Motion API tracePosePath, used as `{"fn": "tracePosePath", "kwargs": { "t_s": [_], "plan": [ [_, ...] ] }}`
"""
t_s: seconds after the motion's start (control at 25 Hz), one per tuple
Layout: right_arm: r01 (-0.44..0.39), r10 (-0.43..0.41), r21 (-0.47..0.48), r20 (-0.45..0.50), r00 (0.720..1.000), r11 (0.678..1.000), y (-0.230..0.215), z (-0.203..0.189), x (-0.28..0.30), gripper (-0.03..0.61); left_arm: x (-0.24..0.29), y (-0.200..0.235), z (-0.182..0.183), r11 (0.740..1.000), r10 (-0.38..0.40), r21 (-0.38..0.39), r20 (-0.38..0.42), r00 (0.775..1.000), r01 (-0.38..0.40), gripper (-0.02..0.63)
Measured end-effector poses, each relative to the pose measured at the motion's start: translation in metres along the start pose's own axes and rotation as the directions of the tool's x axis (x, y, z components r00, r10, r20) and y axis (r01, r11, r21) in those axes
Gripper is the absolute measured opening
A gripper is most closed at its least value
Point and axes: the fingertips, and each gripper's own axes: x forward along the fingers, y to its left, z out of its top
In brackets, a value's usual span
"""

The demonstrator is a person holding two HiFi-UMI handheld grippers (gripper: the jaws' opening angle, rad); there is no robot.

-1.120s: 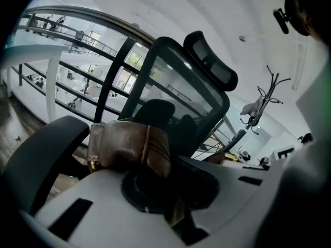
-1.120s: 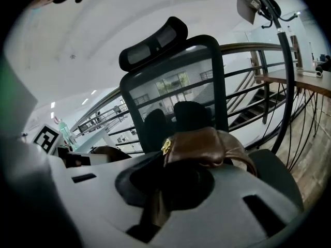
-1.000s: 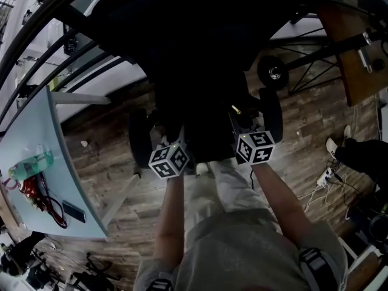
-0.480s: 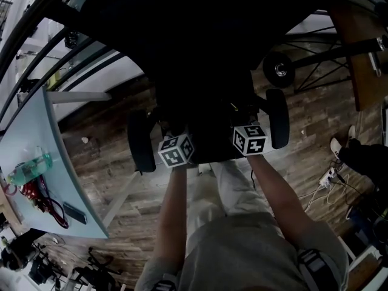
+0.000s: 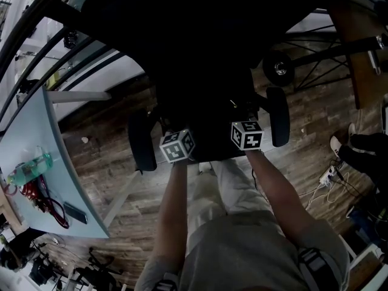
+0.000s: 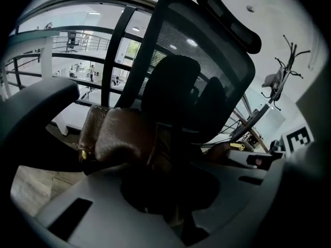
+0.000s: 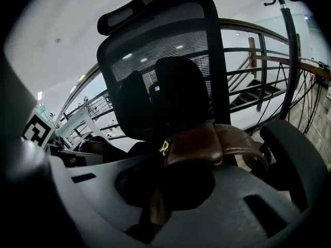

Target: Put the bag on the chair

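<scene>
The bag [image 5: 209, 129] is a dark mass in the head view, hanging over the seat of the black office chair [image 5: 200, 53] between its two armrests [image 5: 141, 141]. Its brown leather handle [image 6: 116, 136] shows in the left gripper view, and another brown strap [image 7: 207, 143] in the right gripper view. My left gripper [image 6: 173, 216] is shut on a brown strap that runs down between its jaws. The right gripper [image 7: 155, 205] pinches a strap the same way. Both marker cubes [image 5: 177, 145] sit side by side before the seat. The mesh chair back [image 7: 160, 50] rises straight ahead.
A pale blue table [image 5: 36, 144] stands at the left with a bottle [image 5: 27, 167], red cables and a phone. Wooden floor surrounds the chair. A wheeled metal frame [image 5: 280, 66] is at the upper right. Someone's shoe [image 5: 336, 145] and a power strip lie at the right.
Both grippers have sunk towards the chair seat with the bag, their cubes drawing away from the head camera and slightly closer together. The jaws stay closed.
</scene>
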Motion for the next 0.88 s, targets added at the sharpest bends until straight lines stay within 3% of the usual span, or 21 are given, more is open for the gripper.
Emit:
{"fn": "tracePosePath", "kwargs": {
  "t_s": [0.16, 0.24, 0.28, 0.36, 0.88],
  "plan": [
    [-0.007, 0.008, 0.023, -0.008, 1.000, 1.000, 0.003, -0.004, -0.004, 0.033, -0.007, -0.004, -0.002, 0.999, -0.028, -0.043, 0.007, 1.000, 0.029, 0.049],
    [-0.028, 0.029, 0.040, -0.014, 0.999, 0.999, 0.006, -0.005, -0.006, 0.149, -0.010, -0.010, -0.003, 0.998, -0.058, -0.032, 0.015, 0.998, 0.058, 0.235],
    [-0.030, 0.031, 0.042, -0.013, 0.999, 0.999, 0.007, -0.005, -0.007, 0.202, -0.012, -0.012, -0.002, 0.998, -0.065, -0.025, 0.023, 0.998, 0.066, 0.245],
    [-0.013, 0.014, 0.034, -0.006, 1.000, 0.999, 0.006, -0.003, -0.011, 0.227, -0.017, -0.013, 0.000, 0.997, -0.066, -0.023, 0.037, 0.997, 0.067, 0.281],
    [0.038, -0.040, 0.061, 0.031, 0.999, 0.997, 0.008, 0.005, -0.057, 0.230, -0.060, -0.030, 0.004, 0.993, -0.101, -0.049, 0.067, 0.993, 0.104, 0.288]
  ]
}}
